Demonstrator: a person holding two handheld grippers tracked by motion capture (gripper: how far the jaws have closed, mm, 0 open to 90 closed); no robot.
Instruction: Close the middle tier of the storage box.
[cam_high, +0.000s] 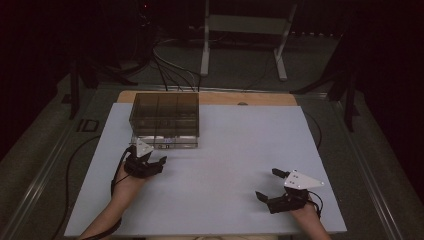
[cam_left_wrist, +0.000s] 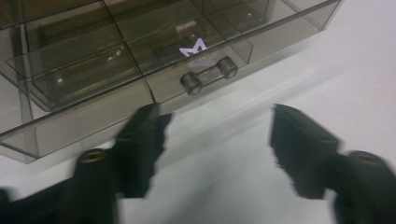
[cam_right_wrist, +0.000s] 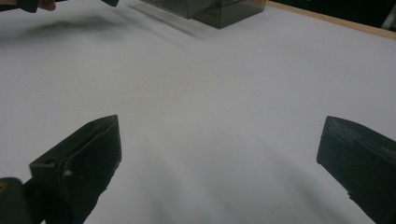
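Left fingers (cam_left_wrist: 217, 140) parted, nothing between them, hovering low over the white desk (cam_high: 225, 150). Straight ahead of them and slightly above sits the smoked clear drawer box (cam_high: 165, 117), its bottom drawer front facing me. The drawer's handle (cam_left_wrist: 209, 74) is a short clear bar with a round knob at each end; its long axis runs across my line of approach, tilted a little so its right end sits higher in the left gripper view. It lies ahead of the gap, nearer my left finger (cam_left_wrist: 140, 140) than my right one, near but not touching. A pale purple tag (cam_left_wrist: 194, 48) shows behind the drawer front just above the bar. My guess: I must push forward and lift slightly so the bar falls between the pads. Right fingers (cam_high: 272, 184) spread wide, empty, resting well apart from the box, over bare desk. The left hand (cam_high: 131, 180) is clearly the nearer one.
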